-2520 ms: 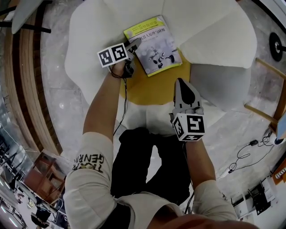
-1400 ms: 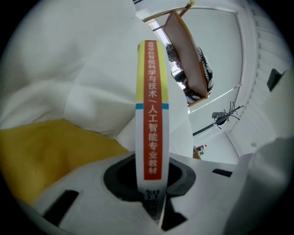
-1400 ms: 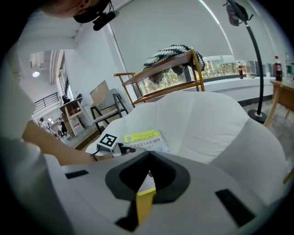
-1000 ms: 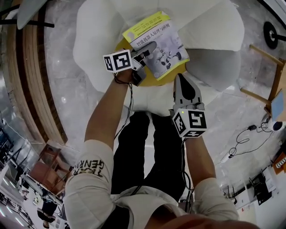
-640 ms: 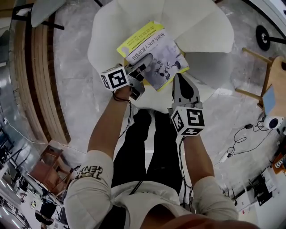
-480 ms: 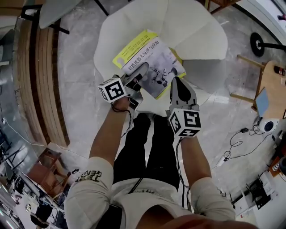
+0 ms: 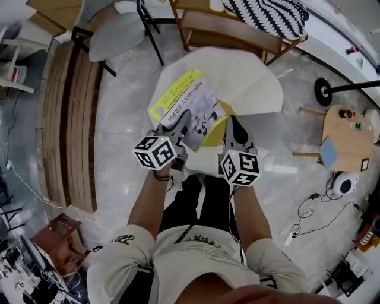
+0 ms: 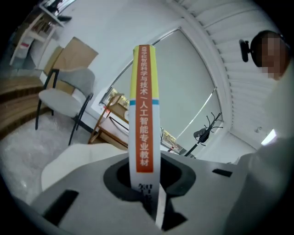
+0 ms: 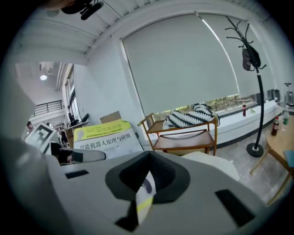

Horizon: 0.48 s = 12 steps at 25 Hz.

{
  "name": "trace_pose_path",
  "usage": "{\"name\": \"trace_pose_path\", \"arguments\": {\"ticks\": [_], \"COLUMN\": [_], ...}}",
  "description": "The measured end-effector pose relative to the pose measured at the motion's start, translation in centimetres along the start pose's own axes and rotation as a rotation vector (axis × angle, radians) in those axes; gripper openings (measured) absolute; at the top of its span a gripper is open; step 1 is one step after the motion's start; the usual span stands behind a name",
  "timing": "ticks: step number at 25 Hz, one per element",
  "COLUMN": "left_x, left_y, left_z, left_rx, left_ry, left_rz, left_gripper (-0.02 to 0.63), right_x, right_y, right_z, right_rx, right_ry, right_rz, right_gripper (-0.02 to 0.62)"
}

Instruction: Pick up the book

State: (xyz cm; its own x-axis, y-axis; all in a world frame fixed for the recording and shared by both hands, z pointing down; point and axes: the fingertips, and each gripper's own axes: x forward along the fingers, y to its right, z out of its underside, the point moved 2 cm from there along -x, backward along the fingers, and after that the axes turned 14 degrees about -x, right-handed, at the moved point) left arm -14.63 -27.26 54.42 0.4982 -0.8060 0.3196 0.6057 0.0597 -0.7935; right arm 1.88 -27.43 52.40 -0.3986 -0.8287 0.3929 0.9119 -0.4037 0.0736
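Book point(image 7: 184, 110) held above the white chair point(image 7: 258, 83), cover up, carried by both tongs; left tongs point(image 7: 181, 122) closed narrow on the spine edge, spine standing upright between the jaws; right tongs point(image 7: 232, 126) pinched on a book corner.

Your book point(image 7: 185, 107) flashes a yellow band over a pale grey cover, its spine point(image 8: 144, 92) runs yellow with a blue stripe and an orange block, your grey left gripper point(image 7: 181, 122) and right gripper point(image 7: 233, 126) carry black-and-white square markers, the chair point(image 7: 252, 83) is white, and the cushion point(image 7: 267, 15) is black-and-white striped.
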Motion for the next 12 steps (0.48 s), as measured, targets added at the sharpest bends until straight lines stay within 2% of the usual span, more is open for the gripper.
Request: {"name": "trace_pose_path", "arguments": {"ticks": [6, 12], "left_x": [-3.1, -7.7], "left_y": [5.8, 12.5], "left_z": [-6.4, -11.5], "left_rx": [0.303, 0.553], "left_ry": [0.067, 0.161], "left_rz": [-0.148, -0.196], "left_gripper": [0.075, 0.075], "right_x": [-1.1, -4.1], "right_y": [-3.1, -6.6], "right_z": [-9.4, -16.3], "right_rx": [-0.084, -0.150], "right_ry": [0.097, 0.180], "right_rz": [-0.004, -0.007], "right_gripper": [0.025, 0.025]}}
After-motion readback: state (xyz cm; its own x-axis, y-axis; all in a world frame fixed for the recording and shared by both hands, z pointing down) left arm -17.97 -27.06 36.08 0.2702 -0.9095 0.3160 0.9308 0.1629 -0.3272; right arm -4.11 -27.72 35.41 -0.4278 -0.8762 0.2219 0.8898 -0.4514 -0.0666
